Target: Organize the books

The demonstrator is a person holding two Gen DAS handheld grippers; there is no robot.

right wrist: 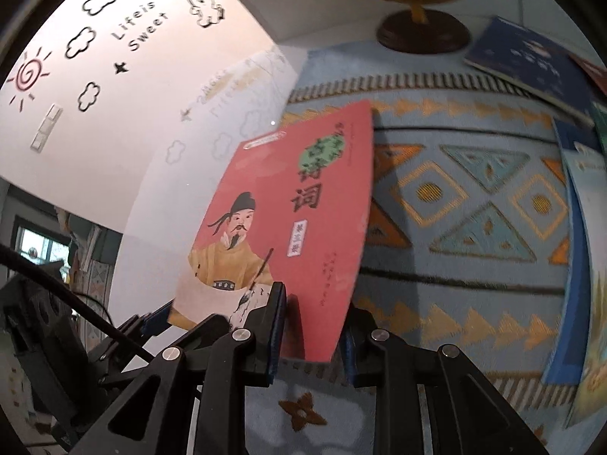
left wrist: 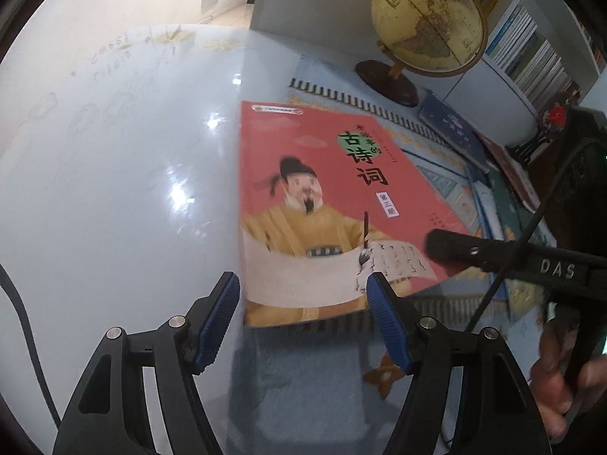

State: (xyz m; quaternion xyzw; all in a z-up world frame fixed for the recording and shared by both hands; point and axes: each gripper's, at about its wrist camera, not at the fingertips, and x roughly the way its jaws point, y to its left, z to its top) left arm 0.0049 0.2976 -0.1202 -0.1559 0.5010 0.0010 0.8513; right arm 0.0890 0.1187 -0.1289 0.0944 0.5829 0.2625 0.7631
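Red book (left wrist: 334, 204) cover: large black characters "古诗词", "古" on green circle, "诗词" below it; small white label under title reads "第三册"; smaller print along cover edge too blurred to read

Right gripper (left wrist: 447, 246) finger, seen from left wrist view: white letters "DAS"

Wall (right wrist: 114, 76) in right wrist view: black words "Life is Sweet" among drawn clouds and red spiral sun

Dark blue book (right wrist: 531, 64): pale print, unreadable
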